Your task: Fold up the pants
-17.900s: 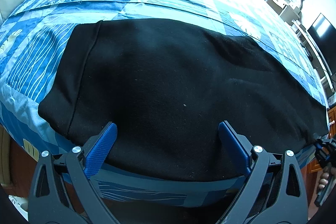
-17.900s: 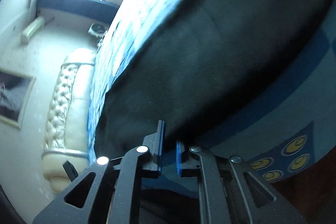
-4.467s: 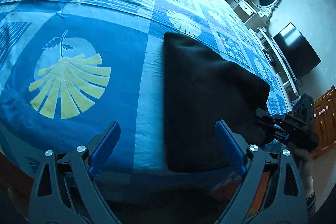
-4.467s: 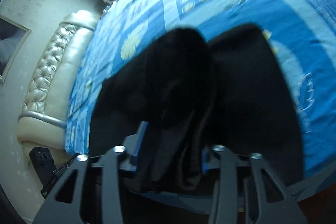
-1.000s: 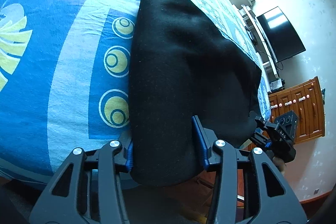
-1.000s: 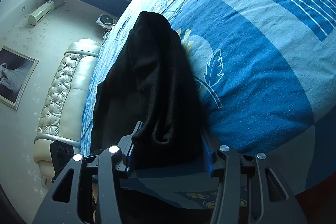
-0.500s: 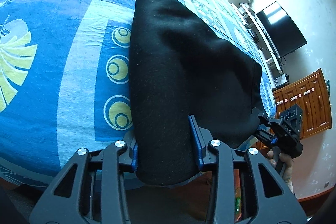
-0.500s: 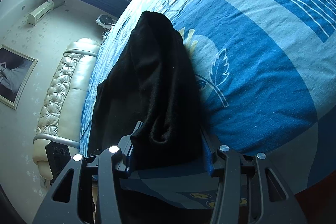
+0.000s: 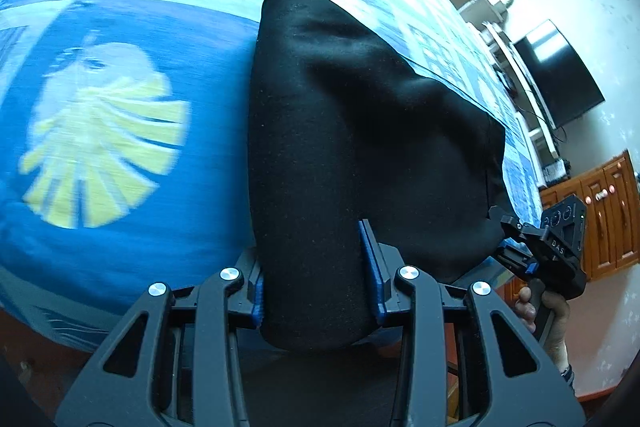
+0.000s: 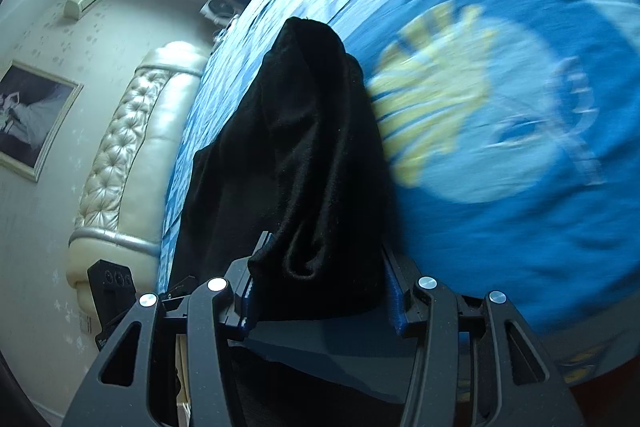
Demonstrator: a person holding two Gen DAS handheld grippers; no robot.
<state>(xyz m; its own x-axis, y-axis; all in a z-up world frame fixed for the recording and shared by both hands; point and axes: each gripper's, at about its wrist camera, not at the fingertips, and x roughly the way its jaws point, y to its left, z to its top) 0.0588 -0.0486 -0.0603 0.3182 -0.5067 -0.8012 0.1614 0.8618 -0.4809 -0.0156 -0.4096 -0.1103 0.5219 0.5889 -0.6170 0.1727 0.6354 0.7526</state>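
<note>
While both ends stay pinched: left gripper (image 9: 316, 267), jaws clamped on near edge of folded black pants (image 9: 340, 131); pants bundle lying on blue patterned bed (image 9: 120, 195) by its near edge; right gripper (image 10: 320, 287), jaws clamped on opposite bunched edge. Advice: move both hands together, layers aligned, fabric taut.

Blue-quilted bed (image 9: 120, 187), cream tufted headboard (image 10: 120, 163), wall television (image 9: 560, 75).

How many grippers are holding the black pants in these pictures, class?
2. The left gripper clamps one near end of the folded black pants; the right gripper clamps the other end, seen at far right in the left view.
</note>
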